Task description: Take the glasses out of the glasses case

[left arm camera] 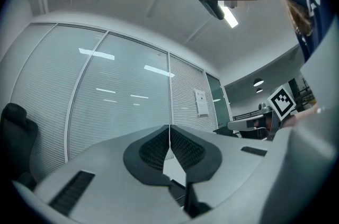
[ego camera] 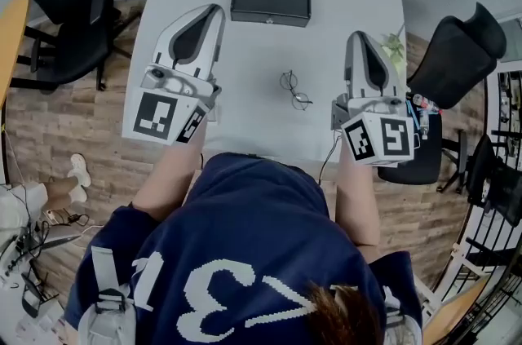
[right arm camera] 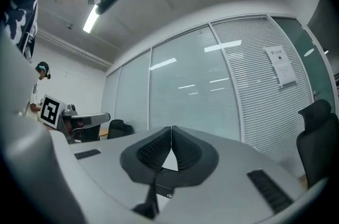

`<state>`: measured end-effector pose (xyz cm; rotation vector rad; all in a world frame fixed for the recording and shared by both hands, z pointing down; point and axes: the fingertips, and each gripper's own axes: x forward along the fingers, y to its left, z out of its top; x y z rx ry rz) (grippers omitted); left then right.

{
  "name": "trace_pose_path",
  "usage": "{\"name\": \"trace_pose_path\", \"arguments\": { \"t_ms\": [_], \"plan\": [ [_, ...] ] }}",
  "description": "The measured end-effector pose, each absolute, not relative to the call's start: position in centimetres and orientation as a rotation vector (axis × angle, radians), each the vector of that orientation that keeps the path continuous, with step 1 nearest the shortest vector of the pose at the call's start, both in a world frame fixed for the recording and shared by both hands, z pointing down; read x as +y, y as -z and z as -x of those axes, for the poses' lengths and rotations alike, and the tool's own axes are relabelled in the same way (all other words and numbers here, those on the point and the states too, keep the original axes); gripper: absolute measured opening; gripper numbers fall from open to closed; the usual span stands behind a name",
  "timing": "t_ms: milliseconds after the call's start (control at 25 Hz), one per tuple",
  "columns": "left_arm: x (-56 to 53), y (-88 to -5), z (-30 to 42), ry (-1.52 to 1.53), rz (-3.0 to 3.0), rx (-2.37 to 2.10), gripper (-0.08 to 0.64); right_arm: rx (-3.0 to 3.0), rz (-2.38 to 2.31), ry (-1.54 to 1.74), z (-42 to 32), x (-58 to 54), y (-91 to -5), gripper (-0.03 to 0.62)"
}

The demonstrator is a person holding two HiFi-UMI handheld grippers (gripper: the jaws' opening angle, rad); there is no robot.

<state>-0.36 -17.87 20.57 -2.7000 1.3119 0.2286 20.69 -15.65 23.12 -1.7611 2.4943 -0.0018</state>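
From where I stand, the glasses (ego camera: 295,90) are not in the glasses case (ego camera: 270,1) at all. They lie open on the white counter (ego camera: 245,62), roughly between the two tools and nearer the person, while the black case sits well apart at the far side with its lid down. The left hand-held gripper (ego camera: 214,11) is held up over the counter's left part with its jaws pressed together on nothing; its own view (left arm camera: 169,138) shows the ribbed pads meeting with only the room beyond. The right hand-held gripper (ego camera: 357,37) is the same, closed and empty (right arm camera: 171,138), just right of the glasses without touching them. If the glasses need moving again, I'd treat them as very light and delicate. The frame looks like thin wire that would bend under a hard squeeze, and the lenses would be slick and easy to smudge or scratch. The safest hold is probably the bridge between the lenses or a temple arm near its hinge, with a soft pinch. The case looks like a stiff, boxy thing that would take a firm grip along its long sides; a small pale spot on its front edge may be a clasp, though I can't tell for certain.
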Motion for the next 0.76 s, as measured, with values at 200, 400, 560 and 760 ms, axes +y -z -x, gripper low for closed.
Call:
{"name": "trace_pose_path", "arguments": {
  "t_ms": [200,400,560,760],
  "plan": [
    [-17.46,-20.28,0.71,-0.257,2.709,1.321,0.02,2.483,1.766,0.01,-20.57,-15.23,-22.59,0.026],
    [-17.37,-20.09,0.82,-0.247,2.695,1.341,0.02,2.471,1.773,0.014,-20.91,-15.12,-22.33,0.026],
    [-17.27,-20.23,0.68,-0.238,2.691,1.344,0.02,2.474,1.766,0.022,-21.03,-15.21,-22.37,0.026],
    [-17.16,-20.48,0.25,-0.231,2.691,1.343,0.02,2.489,1.772,0.004,-21.21,-15.2,-22.61,0.026]
  ]
}}
